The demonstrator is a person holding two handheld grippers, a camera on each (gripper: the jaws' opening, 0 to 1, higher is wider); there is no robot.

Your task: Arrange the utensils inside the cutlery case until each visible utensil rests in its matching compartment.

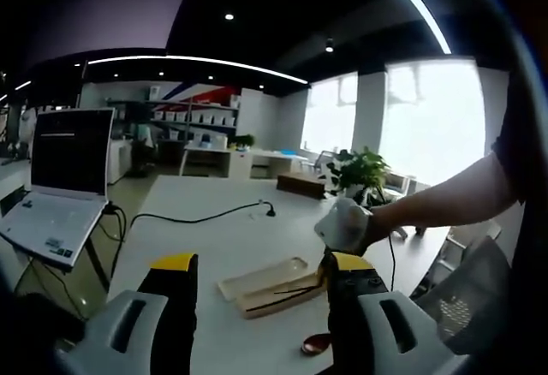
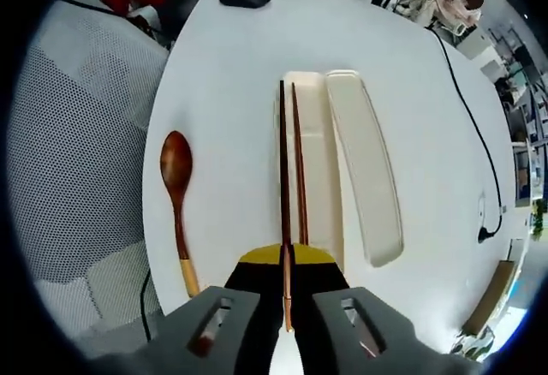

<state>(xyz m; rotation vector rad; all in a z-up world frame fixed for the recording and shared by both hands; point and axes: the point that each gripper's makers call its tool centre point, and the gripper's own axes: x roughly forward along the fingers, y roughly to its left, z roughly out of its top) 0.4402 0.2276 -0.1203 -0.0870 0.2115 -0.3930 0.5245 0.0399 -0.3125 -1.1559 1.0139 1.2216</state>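
Chopsticks, 2, in right claw; 1 spoon beside case.

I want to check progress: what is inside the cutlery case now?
Over the open case the right gripper holds two chopsticks; whether they rest inside is unclear. The spoon lies outside, on the table.
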